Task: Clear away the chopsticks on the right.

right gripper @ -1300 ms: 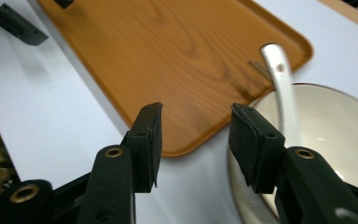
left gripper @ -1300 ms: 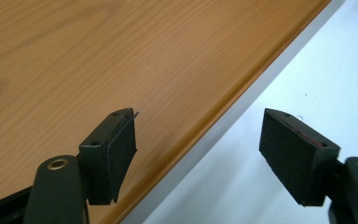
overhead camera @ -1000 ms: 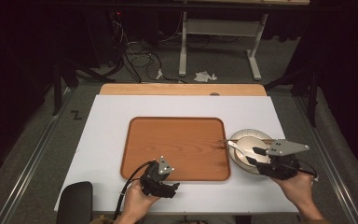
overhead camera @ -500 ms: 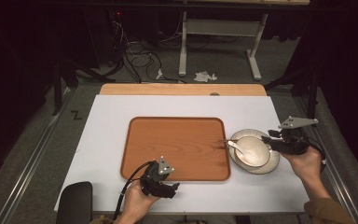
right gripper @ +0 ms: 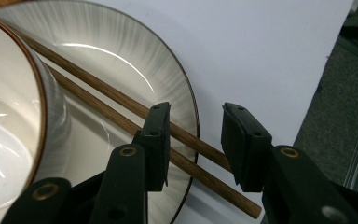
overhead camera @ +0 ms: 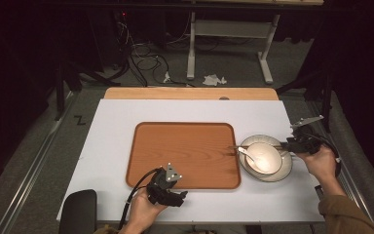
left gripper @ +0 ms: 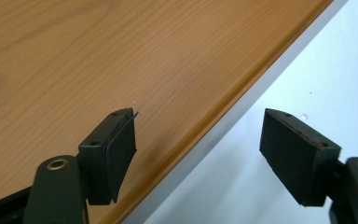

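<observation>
Left tool (overhead camera: pixel 179 196) parked at tray (overhead camera: pixel 185 146) front edge, jaws apart, nothing between them. Tray sits mid white surface (overhead camera: pixel 117 122). Right of it: plate (overhead camera: pixel 285 170) with bowl (overhead camera: pixel 263 158), spoon (overhead camera: pixel 246 153) and chopsticks (right gripper: pixel 121 112). Right tool (right gripper: pixel 196 140) straddles the chopstick ends at the plate rim, jaws just been closing, pads not pressing. No readable writing.
</observation>
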### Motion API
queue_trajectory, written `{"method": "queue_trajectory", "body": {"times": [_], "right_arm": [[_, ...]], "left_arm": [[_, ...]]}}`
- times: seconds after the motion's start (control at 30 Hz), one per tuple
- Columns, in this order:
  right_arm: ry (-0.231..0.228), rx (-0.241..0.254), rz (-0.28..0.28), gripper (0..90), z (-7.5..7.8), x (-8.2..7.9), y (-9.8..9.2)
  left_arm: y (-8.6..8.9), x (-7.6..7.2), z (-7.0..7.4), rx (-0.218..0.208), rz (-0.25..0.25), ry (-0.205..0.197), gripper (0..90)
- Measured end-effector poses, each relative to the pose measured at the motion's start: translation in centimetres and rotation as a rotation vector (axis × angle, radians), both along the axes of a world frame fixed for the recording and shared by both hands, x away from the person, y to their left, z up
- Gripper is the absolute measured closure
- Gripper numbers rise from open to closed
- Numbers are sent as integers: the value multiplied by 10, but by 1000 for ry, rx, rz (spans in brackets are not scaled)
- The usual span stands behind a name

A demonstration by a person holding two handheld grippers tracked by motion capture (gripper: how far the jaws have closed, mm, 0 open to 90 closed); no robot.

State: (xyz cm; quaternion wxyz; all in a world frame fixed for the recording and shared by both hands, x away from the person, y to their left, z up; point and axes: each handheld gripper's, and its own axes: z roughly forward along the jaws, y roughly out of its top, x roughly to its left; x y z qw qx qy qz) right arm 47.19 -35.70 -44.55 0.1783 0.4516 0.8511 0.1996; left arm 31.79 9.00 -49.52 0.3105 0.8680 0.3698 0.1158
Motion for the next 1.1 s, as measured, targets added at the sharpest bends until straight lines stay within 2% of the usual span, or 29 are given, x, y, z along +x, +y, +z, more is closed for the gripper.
{"method": "queue_trajectory", "body": {"times": [0.2, 0.37, 0.57, 0.67, 0.8, 0.93, 1.1], "right_arm": [[22, 6, 7, 627, 0, 7, 3], [63, 16, 34, 619, -3, 14, 10], [81, 34, 48, 631, -2, 18, 10], [79, 10, 53, 754, -1, 18, 10], [66, -12, 66, 762, -1, 16, 12], [66, -12, 80, 771, -2, 16, 14], [69, -48, 108, 790, -1, 11, 18]], "left_arm": [[0, -1, -1, 5, -2, 5, 268], [-2, 0, -2, 5, -6, 5, 268], [-1, -1, -2, 5, -7, 4, 268], [-2, -1, -2, 4, -6, 3, 268], [-2, -1, -2, 11, -8, 1, 268], [-2, -1, -2, 7, -8, 2, 268], [-3, -2, -3, 18, -13, 2, 268]]}}
